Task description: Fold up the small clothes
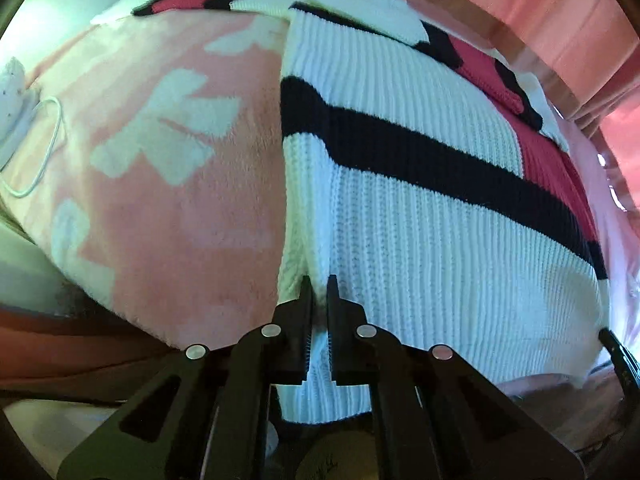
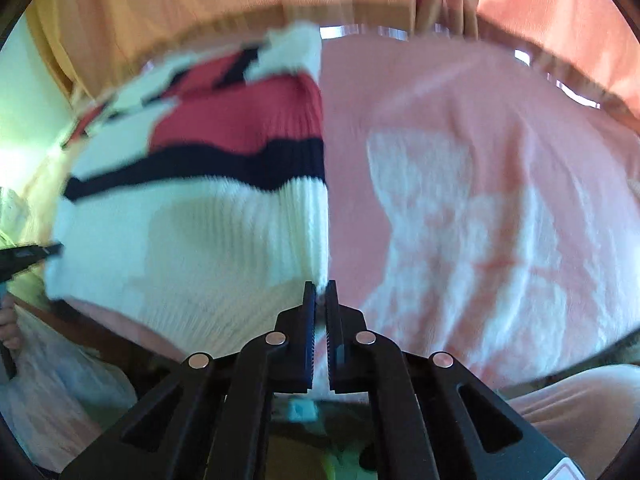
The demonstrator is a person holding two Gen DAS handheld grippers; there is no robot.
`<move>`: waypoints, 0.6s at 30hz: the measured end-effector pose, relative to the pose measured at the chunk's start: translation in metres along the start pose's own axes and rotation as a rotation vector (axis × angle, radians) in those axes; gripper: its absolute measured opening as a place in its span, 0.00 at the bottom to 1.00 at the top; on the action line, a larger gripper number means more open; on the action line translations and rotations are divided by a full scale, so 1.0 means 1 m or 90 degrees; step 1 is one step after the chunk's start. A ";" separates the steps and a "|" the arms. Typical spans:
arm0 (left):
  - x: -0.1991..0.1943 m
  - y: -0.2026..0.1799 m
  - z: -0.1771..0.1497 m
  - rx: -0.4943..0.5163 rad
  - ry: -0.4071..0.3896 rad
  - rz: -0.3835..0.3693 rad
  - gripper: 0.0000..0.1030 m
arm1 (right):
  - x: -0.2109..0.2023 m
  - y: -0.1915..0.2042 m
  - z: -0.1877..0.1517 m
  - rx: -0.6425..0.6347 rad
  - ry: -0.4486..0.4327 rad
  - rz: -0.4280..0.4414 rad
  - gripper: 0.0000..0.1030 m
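Observation:
A white ribbed knit sweater (image 1: 420,208) with a navy stripe and red blocks lies on a pink blanket (image 1: 168,200). My left gripper (image 1: 319,284) is shut on the sweater's near left bottom corner, white knit pinched between the fingers. In the right wrist view the sweater (image 2: 208,216) fills the left half, blurred. My right gripper (image 2: 320,288) is shut on its near right bottom edge. The tip of the right gripper shows in the left wrist view (image 1: 618,350), and the left gripper's tip shows in the right wrist view (image 2: 28,256).
The pink blanket with white shapes (image 2: 480,208) covers the surface. A white cable (image 1: 44,148) and a white object (image 1: 12,80) lie at the blanket's left edge. Pink curtains (image 2: 240,4) hang behind. A pale plastic bag (image 2: 60,392) sits below the near edge.

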State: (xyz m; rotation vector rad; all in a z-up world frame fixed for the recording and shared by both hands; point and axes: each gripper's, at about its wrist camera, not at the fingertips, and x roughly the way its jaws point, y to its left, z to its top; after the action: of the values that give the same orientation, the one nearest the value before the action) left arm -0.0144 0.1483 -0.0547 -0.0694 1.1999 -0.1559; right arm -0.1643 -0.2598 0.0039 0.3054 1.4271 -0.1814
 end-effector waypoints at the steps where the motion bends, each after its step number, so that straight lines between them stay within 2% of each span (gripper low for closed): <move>1: -0.003 -0.002 0.004 0.002 -0.001 0.004 0.08 | 0.004 0.005 0.000 -0.018 0.009 -0.026 0.02; 3: -0.015 0.001 0.018 -0.027 -0.007 -0.021 0.11 | -0.004 0.009 0.004 -0.031 -0.021 -0.069 0.04; 4: -0.025 0.007 0.031 -0.050 -0.021 -0.038 0.22 | -0.016 0.006 0.010 -0.027 -0.050 -0.066 0.07; 5: -0.033 0.015 0.045 -0.066 -0.036 -0.047 0.38 | -0.026 0.004 0.019 -0.020 -0.079 -0.060 0.09; 6: -0.040 0.020 0.061 -0.075 -0.052 -0.052 0.45 | -0.035 0.002 0.030 -0.016 -0.107 -0.056 0.15; 7: -0.046 0.030 0.087 -0.087 -0.084 -0.037 0.52 | -0.041 0.001 0.041 -0.015 -0.125 -0.053 0.22; 8: -0.048 0.036 0.103 -0.094 -0.104 -0.017 0.52 | -0.045 0.001 0.052 -0.017 -0.141 -0.049 0.26; 10: -0.044 0.053 0.150 -0.114 -0.144 0.029 0.53 | -0.045 0.007 0.079 -0.029 -0.178 -0.039 0.48; 12: -0.032 0.076 0.189 -0.161 -0.157 0.055 0.54 | -0.040 0.021 0.101 -0.045 -0.205 -0.029 0.51; 15: 0.004 0.132 0.249 -0.291 -0.169 0.101 0.54 | -0.024 0.052 0.124 -0.091 -0.235 -0.004 0.52; 18: 0.037 0.176 0.273 -0.377 -0.151 0.091 0.54 | -0.006 0.080 0.140 -0.136 -0.252 0.029 0.53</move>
State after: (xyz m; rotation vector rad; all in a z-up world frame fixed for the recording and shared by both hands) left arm 0.2676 0.3082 -0.0139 -0.5049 0.9766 0.3296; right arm -0.0085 -0.2282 0.0338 0.1171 1.0353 -0.0473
